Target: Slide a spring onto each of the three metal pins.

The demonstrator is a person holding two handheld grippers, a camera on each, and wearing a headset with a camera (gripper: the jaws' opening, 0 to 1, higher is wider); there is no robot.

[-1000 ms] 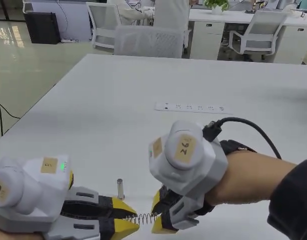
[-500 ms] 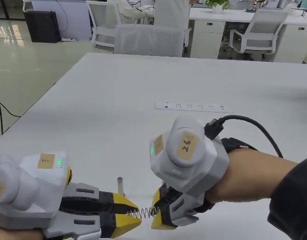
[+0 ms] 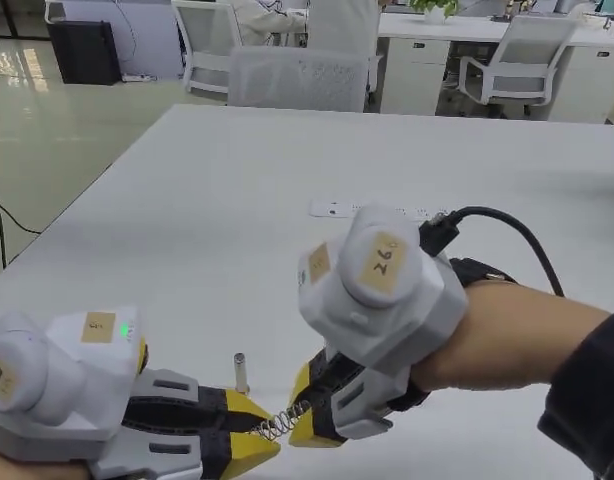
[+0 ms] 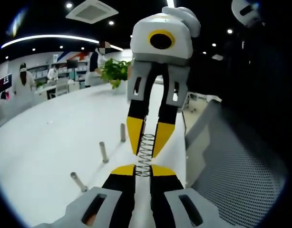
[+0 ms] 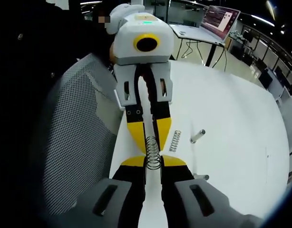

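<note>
A small steel spring [image 3: 284, 421] is stretched between my two grippers just above the white table [image 3: 287, 200], sloping up to the right. My left gripper [image 3: 265, 433], at the bottom left, is shut on its lower end. My right gripper [image 3: 305, 418] is shut on its upper end. In the left gripper view the spring [image 4: 145, 154] runs from my left gripper [image 4: 143, 170] up to the right gripper [image 4: 148, 142]. Three upright metal pins [image 4: 103, 152] stand bare in a row to the left. One pin [image 3: 241, 372] stands just behind the spring. A second spring [image 5: 175, 141] lies loose beside a pin [image 5: 197, 136].
A white power strip [image 3: 329, 209] lies on the table beyond the right gripper. Mesh office chairs [image 3: 297, 80] stand at the far edge, and a mesh chair back [image 5: 74, 142] is close to the near table edge. A black cable [image 3: 507, 240] trails from the right gripper.
The right gripper has lifted and tipped a little, so the spring, level a second ago, now slants up toward it. The left gripper has hardly moved.
</note>
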